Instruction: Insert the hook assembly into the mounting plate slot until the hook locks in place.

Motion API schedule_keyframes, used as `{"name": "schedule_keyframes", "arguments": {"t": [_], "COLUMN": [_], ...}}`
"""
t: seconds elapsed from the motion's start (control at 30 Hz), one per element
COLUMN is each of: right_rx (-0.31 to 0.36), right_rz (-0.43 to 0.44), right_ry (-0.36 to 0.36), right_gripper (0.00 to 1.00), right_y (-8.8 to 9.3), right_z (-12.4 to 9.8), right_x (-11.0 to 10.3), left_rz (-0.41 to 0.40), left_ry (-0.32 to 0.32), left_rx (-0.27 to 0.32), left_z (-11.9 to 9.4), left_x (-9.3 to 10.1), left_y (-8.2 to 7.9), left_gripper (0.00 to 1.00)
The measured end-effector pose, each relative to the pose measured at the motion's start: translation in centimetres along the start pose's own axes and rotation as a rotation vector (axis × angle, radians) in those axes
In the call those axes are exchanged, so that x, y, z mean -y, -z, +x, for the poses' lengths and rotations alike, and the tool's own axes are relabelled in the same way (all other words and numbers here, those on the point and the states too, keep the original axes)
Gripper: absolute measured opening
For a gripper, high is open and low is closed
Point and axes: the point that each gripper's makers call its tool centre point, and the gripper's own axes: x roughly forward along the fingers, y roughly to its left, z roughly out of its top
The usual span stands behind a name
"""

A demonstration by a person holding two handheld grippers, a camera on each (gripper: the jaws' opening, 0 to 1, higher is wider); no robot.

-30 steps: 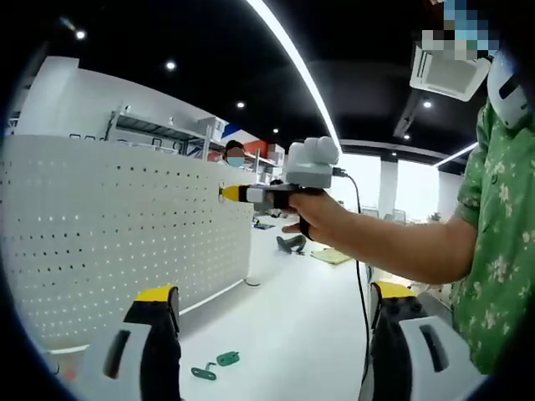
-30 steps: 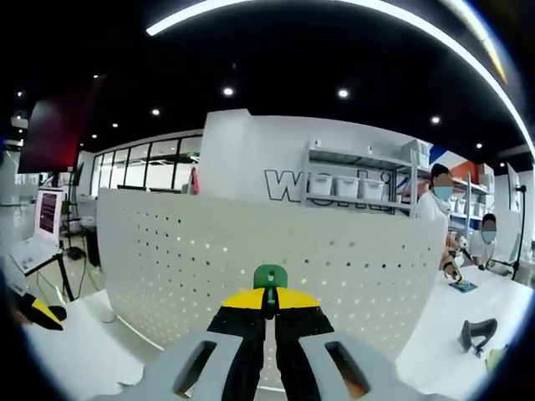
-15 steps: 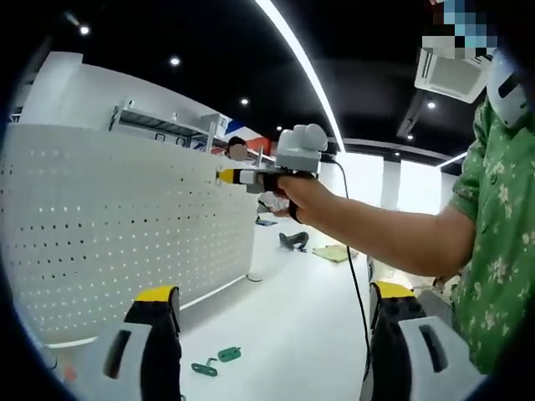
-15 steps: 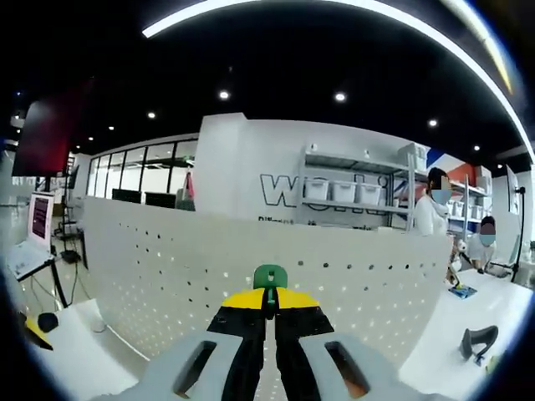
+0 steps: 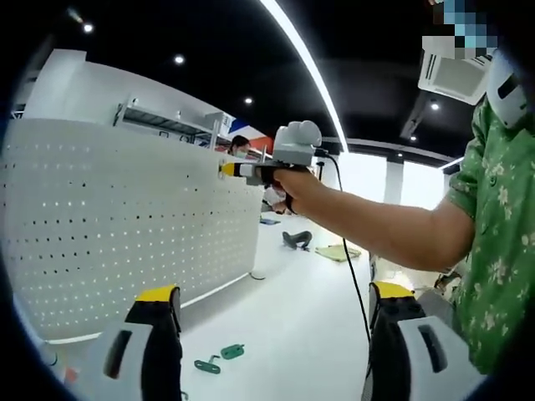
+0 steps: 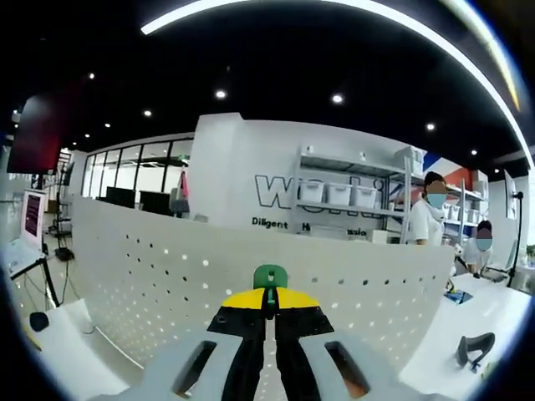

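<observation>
Right gripper is climbing toward the pegboard's top edge with the hook pinched in its tips.

Since a second ago, the right gripper (image 5: pixel 227 169) is sitting higher against the white perforated metal pegboard (image 5: pixel 125 225), now in the upper middle of the left gripper view; in its own view the right gripper (image 6: pixel 269 302) is clamping the small green plastic hook (image 6: pixel 270 276) between closed yellow-tipped jaws, tip forward, probably so the peg end can meet a hole squarely. Left gripper (image 5: pixel 272 309) is hanging back with jaws wide apart and nothing between them, likely just watching. Two spare green hook pieces (image 5: pixel 219 357) are lying on the white desk (image 5: pixel 292 334), lower middle, below the board.
</observation>
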Motion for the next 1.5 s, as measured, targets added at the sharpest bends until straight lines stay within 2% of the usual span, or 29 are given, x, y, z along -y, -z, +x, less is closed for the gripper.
{"name": "schedule_keyframes", "arguments": {"t": [0.73,1.5], "right_rx": [-0.002,0.002], "right_rz": [0.007,0.021], "right_ry": [-0.022,-0.017], "right_gripper": [0.01,0.01], "right_y": [-0.3,-0.2], "right_z": [1.8,2.2], "right_x": [-1.3,-1.2], "left_rz": [-0.005,-0.007], "left_ry": [-0.016,-0.015], "left_rx": [-0.006,-0.018], "left_z": [-0.2,-0.3], "left_x": [-0.7,-0.9], "left_y": [0.3,0.6], "left_gripper": [0.94,0.93]}}
